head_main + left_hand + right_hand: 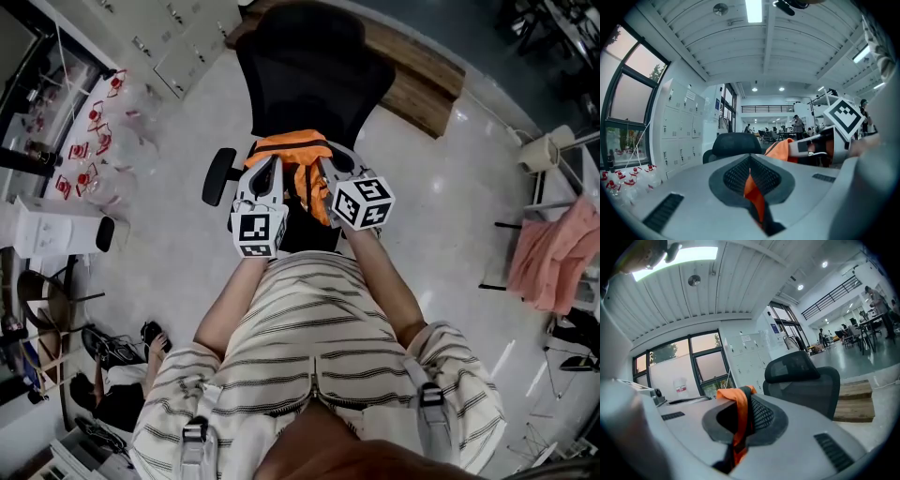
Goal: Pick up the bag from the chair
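Note:
The orange bag (pixel 302 161) hangs between my two grippers, in front of the black office chair (pixel 309 70). In the head view my left gripper (pixel 271 167) and right gripper (pixel 327 167) sit side by side at the bag's top. In the left gripper view the left gripper (pixel 750 163) is shut, with an orange strap (pixel 753 191) pinched between its jaws. Beyond it are the bag's body (pixel 780 149) and the right gripper's marker cube (pixel 843 117). In the right gripper view the right gripper (pixel 744 397) is shut on an orange strap (pixel 738 416) that loops over its tips. The chair (pixel 801 378) stands behind.
A wooden platform (pixel 422 89) lies behind the chair. White lockers (pixel 178 47) and red-labelled bottles (pixel 94 141) are at the upper left. A white appliance (pixel 52 225) stands at the left. A pink cloth on a rack (pixel 553 253) is at the right. Someone's feet (pixel 122 352) are at the lower left.

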Demonstrator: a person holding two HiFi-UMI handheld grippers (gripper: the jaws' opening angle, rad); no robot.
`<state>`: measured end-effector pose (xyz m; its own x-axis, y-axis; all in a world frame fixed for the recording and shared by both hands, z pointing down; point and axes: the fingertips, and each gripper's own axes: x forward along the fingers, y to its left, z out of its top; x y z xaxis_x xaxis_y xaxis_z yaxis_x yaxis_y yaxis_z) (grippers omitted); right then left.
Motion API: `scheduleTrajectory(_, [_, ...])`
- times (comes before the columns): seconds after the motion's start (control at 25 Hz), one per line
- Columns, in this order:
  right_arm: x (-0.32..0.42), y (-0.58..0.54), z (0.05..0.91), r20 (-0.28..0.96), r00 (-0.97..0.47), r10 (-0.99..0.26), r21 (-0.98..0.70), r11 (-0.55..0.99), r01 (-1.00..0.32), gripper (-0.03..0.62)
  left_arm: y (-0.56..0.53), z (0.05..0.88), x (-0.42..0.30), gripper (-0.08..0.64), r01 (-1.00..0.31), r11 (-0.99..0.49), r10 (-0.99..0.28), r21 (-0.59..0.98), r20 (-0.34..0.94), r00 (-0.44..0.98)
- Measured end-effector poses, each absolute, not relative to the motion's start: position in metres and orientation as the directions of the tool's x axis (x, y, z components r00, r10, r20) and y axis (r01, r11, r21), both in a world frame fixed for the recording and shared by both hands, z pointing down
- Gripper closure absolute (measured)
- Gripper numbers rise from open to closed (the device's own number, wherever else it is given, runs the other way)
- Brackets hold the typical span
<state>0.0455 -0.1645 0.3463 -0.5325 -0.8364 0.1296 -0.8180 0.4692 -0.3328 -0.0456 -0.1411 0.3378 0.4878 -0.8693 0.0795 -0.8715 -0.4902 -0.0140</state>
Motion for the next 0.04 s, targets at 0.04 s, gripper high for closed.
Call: scheduleTrajectory(0.04, [0.0467,-0.1642,0.3448,0.128,-0.531,-0.838,-0.331,0.468,-0.819,0.572,-0.1404,0.3361,-0.0451,0.537,-0.872,-0.490,-0.870,-0.016,0.076,0.488])
